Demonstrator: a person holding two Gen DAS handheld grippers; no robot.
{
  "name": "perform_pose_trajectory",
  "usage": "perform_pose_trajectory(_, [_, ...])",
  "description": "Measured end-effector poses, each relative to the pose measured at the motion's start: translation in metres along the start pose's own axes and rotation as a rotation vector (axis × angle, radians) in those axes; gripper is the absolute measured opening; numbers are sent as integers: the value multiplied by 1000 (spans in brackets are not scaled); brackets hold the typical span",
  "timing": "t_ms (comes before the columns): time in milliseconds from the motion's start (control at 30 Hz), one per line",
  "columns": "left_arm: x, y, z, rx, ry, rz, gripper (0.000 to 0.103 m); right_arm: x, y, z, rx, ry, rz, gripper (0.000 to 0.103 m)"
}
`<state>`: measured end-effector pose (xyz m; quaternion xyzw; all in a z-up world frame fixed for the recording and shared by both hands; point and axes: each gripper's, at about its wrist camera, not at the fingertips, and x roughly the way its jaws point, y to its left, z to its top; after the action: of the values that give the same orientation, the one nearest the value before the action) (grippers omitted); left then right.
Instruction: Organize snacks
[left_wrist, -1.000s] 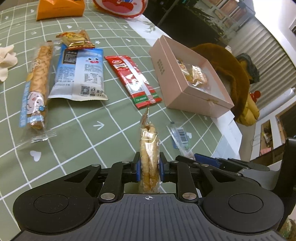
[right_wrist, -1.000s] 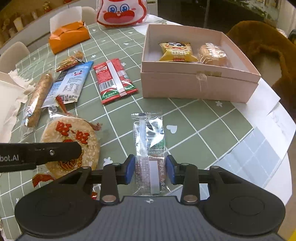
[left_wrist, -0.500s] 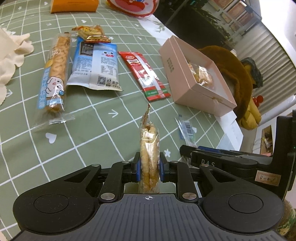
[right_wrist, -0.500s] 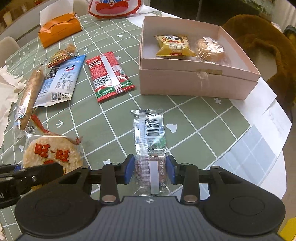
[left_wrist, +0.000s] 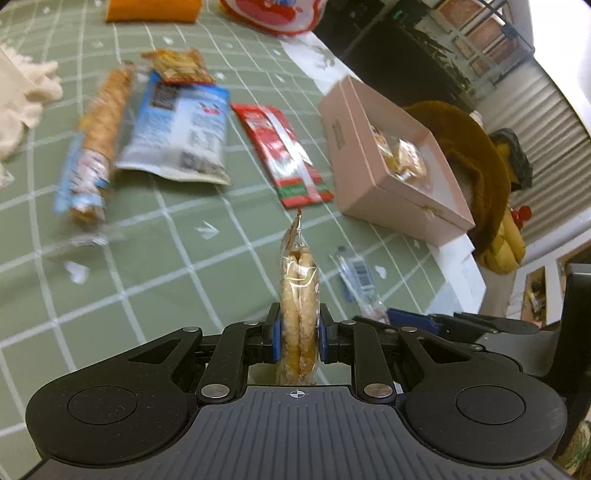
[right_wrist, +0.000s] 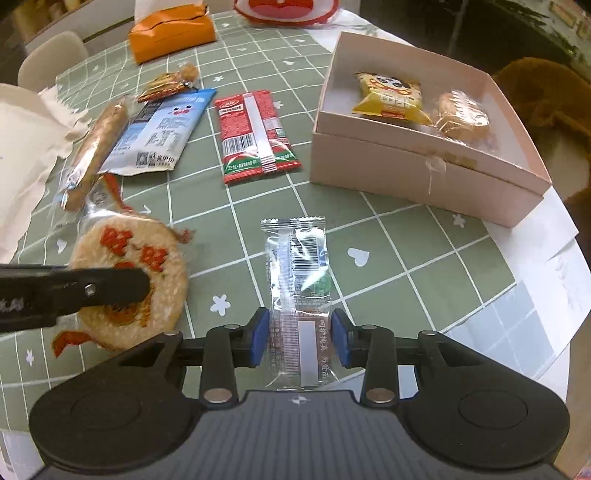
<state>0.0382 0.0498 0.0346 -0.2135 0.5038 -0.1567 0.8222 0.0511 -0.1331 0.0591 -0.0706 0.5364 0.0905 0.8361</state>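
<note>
— Rice cracker pack (left_wrist: 299, 314) stands on edge, long axis running near to far, clamped between the pads of the left hand-held gripper (left_wrist: 298, 338) above the worktop (left_wrist: 147, 266).
— And the right hand-held gripper (right_wrist: 298, 341)?
— Jaws apart, straddling the near end of the clear wafer packet (right_wrist: 299, 291), which lies flat and points away toward the pink box (right_wrist: 424, 173); whether the pads touch it I cannot tell.

green checked tablecloth (right_wrist: 388, 254), cream chair (right_wrist: 51, 55)
</note>
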Motion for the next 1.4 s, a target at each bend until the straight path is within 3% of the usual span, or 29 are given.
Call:
perform_pose_trajectory(267, [-9, -43, 11, 75, -19, -76, 22, -46, -34, -6, 63, -112, 36, 36])
perform_pose_trajectory(400, [-39, -72, 52, 146, -77, -147, 22, -94, -57, -2, 114, -237, 28, 35])
perform_pose_trajectory(600, [-51, -128, 126, 256, -166, -211, 22, -152, -103, 54, 169, -429, -30, 35])
perform_pose_trajectory(667, [-37, -140, 148, 251, -162, -213, 22, -149, -118, 79, 183, -450, -50, 35])
perform_pose_trajectory(767, [-3, -141, 181, 163, -130, -298, 28, -125, -140, 116, 197, -405, -9, 42])
perform_pose_trajectory(867, [48, -129, 198, 125, -68, -203, 29, -94, -151, 132, 219, -358, -45, 57])
perform_pose_trajectory(900, [58, -121, 198, 107, -52, -170, 29, -86, -153, 131, 220, -344, -56, 57])
perform_pose_trajectory(967, [64, -96, 191, 40, -52, -179, 29, -74, -153, 124, 228, -324, -39, 57])
perform_pose_trajectory(1033, [57, -69, 181, -1, -65, -165, 29, -58, -148, 116, 214, -292, -24, 57])
perform_pose_trajectory(1167, [29, -20, 146, -4, -156, 55, 29, -25, -122, 117, 176, -222, -8, 57])
perform_pose_trajectory(1300, [-3, 32, 124, -93, -261, 186, 29, -8, -65, 142, 94, -202, 46, 57])
perform_pose_trajectory(1400, [-20, 66, 123, -144, -266, 263, 29, 5, -15, 169, 23, -194, 99, 64])
